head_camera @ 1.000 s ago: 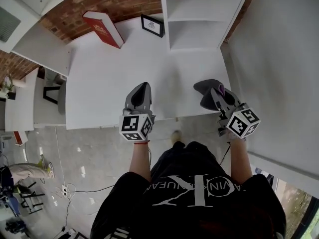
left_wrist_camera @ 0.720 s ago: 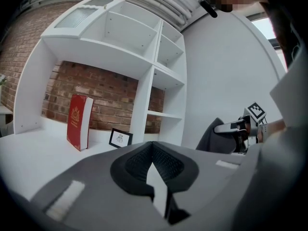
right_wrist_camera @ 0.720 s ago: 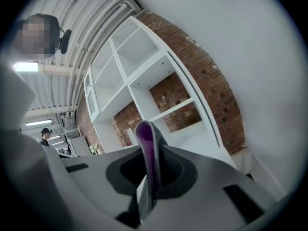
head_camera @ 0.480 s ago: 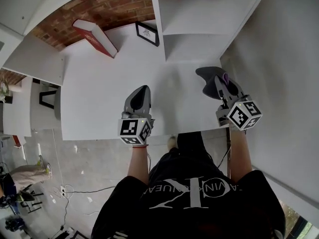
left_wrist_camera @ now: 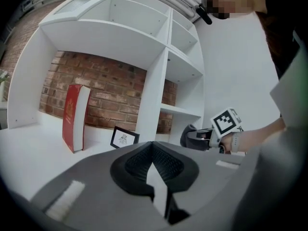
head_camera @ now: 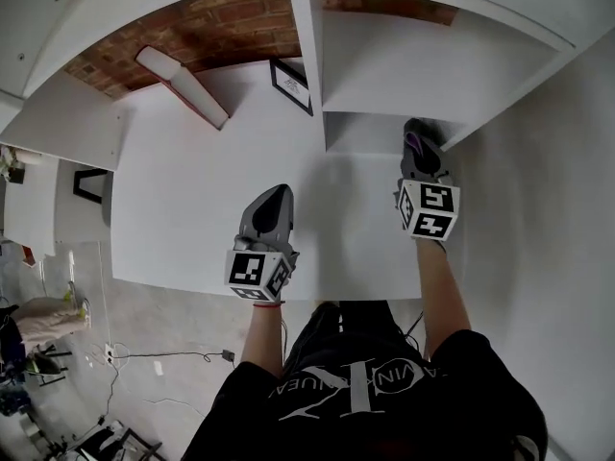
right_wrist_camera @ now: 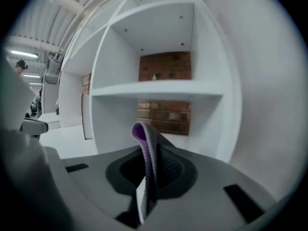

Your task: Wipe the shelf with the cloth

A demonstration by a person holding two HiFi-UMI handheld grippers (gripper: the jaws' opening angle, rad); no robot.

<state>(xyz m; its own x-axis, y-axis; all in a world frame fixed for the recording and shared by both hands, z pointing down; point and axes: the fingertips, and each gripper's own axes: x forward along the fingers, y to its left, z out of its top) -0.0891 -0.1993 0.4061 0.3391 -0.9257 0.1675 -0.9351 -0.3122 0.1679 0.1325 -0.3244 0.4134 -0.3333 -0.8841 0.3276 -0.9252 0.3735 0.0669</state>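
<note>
Grey cloth [right_wrist_camera: 148, 162]: purple on its inner face. It's pinched upright between your right jaws, and a looped fold stands up above the pads.
Right gripper [head_camera: 420, 140]: your jaws are clamped almost together on that cloth. You're holding it at the right end of the shelf, right at the front edge.
Shelf [head_camera: 370, 133]: a white board in the right-hand bay of the unit, with brick showing at the back of the bay. I can't tell whether the cloth touches the board.
Left gripper [head_camera: 273, 198]: your jaws are closed tip to tip with nothing between them. It sits over the middle of the tabletop, well apart from your right gripper.
Tabletop [head_camera: 183, 209]: white, running from the near edge back to the brick wall [head_camera: 202, 12].
Red book [head_camera: 183, 84]: it stands on end at the back left, tilted a little, near the wall.
Picture frame [head_camera: 291, 84]: small and black, propped at the back just beside the unit's upright divider, to the right of the book.
</note>
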